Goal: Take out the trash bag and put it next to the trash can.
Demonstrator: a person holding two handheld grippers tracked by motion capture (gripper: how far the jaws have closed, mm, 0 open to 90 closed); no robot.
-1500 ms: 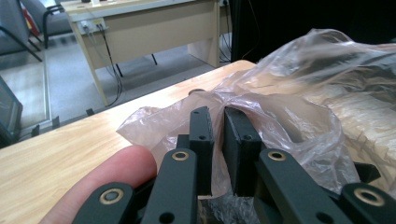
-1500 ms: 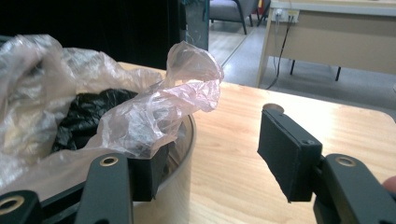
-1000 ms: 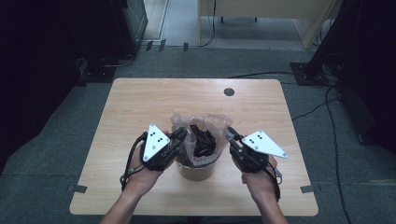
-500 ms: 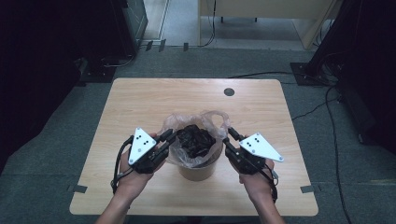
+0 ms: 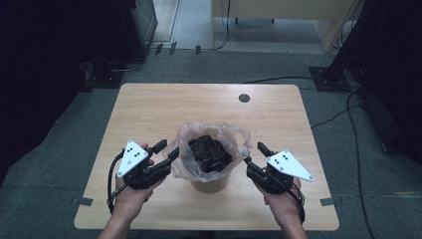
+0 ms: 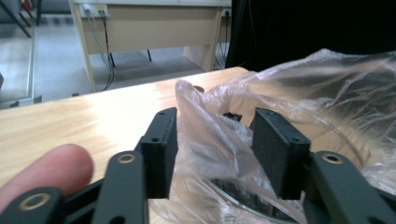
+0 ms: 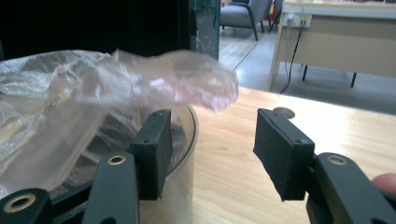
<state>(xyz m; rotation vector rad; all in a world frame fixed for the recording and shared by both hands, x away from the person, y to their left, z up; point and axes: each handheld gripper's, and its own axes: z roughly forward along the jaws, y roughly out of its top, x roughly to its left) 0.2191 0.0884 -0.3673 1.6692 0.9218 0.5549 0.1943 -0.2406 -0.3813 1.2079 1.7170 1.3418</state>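
Note:
A small tan bin (image 5: 211,184) stands near the front middle of the wooden table (image 5: 149,109). It is lined with a clear plastic bag (image 5: 234,134) that holds dark crumpled material (image 5: 209,152). My left gripper (image 5: 167,149) sits at the bin's left side. Its jaws have just been opening, and a loose fold of the bag (image 6: 210,135) lies between the pads without being pressed. My right gripper (image 5: 254,155) is at the bin's right side. Its jaws have also just been opening, with the bin's rim (image 7: 189,126) by one pad and the bag's edge (image 7: 187,84) hanging above.
A round dark hole (image 5: 244,98) sits near the table's far edge. Cables (image 5: 348,114) run over the grey floor to the right. A light wooden desk (image 5: 278,15) stands beyond the table, and dark equipment (image 5: 74,55) on the left.
Both grippers have come away from the bag's mouth, outward and lower. Their jaws have gone from shut on the bag's rim to open, and the bag now spreads over the bin.

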